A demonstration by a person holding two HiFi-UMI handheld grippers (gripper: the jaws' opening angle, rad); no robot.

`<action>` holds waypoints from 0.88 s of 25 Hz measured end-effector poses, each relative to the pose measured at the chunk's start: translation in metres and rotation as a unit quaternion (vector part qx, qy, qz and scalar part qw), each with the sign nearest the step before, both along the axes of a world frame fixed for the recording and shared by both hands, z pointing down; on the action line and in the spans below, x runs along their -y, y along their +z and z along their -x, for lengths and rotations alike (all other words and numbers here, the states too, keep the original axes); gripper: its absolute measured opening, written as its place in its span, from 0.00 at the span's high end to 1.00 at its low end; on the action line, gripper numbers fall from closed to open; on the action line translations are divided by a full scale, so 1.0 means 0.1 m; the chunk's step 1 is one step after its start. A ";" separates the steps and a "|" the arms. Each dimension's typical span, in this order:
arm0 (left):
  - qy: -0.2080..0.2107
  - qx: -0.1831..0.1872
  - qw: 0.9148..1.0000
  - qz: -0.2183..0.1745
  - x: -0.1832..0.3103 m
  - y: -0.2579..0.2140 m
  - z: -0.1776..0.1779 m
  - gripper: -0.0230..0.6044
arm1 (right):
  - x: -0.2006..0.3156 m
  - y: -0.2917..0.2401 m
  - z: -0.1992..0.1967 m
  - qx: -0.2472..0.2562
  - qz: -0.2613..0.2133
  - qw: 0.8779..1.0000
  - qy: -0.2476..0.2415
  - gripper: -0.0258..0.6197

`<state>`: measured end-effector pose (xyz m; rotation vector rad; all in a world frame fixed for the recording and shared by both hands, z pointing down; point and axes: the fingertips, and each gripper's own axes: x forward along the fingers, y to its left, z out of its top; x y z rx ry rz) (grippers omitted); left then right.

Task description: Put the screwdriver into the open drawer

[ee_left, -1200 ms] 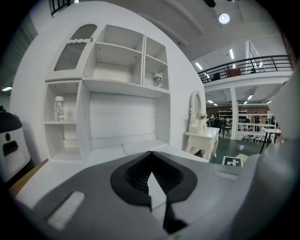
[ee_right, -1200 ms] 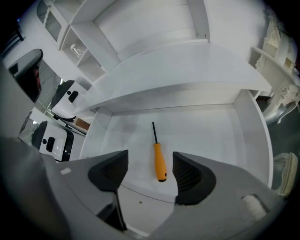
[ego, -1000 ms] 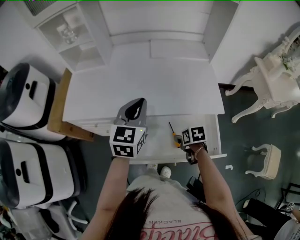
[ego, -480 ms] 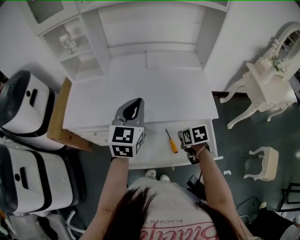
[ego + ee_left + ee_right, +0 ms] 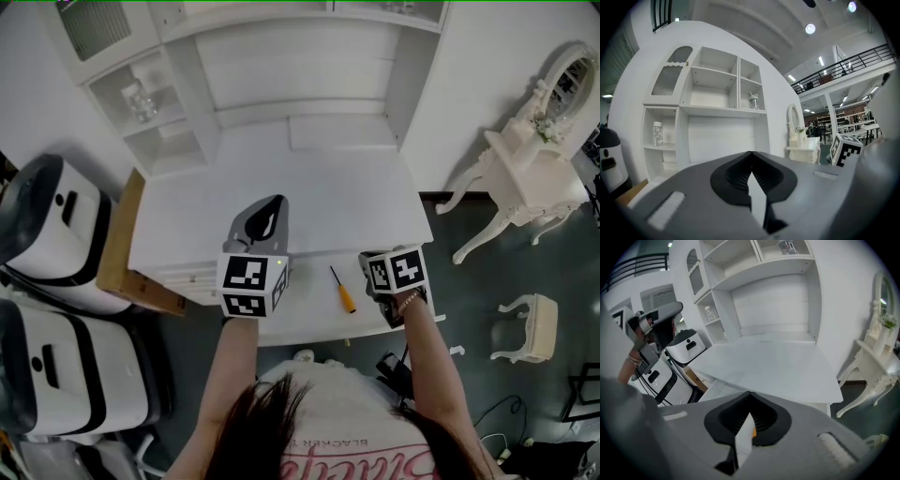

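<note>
The screwdriver (image 5: 341,290), with a black shaft and an orange handle, lies loose in the open white drawer (image 5: 300,305) at the desk's front. My right gripper (image 5: 368,265) hangs above and just right of it, shut and empty. In the right gripper view its jaws (image 5: 749,393) meet, and a bit of the orange handle (image 5: 753,437) shows below them. My left gripper (image 5: 267,220) is shut on nothing and points level over the desktop (image 5: 281,187), left of the screwdriver. In the left gripper view its closed tips (image 5: 751,153) face the shelving.
A white hutch (image 5: 159,103) with a glass jar (image 5: 141,98) rises behind the desk. Two white and black appliances (image 5: 47,225) and a wooden board (image 5: 117,239) stand at the left. An ornate white dressing table (image 5: 534,159) and a stool (image 5: 530,323) are at the right.
My right gripper has lifted up and slightly right, away from the screwdriver's handle, and the screwdriver stays lying in the drawer. The left gripper has risen a little.
</note>
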<state>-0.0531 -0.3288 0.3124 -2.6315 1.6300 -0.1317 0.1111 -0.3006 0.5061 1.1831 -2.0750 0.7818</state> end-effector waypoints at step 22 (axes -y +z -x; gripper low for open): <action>0.021 -0.013 0.997 -0.077 -0.16 -0.61 -0.02 0.94 | -0.01 -1.90 -0.26 0.005 -0.321 0.945 0.056 0.96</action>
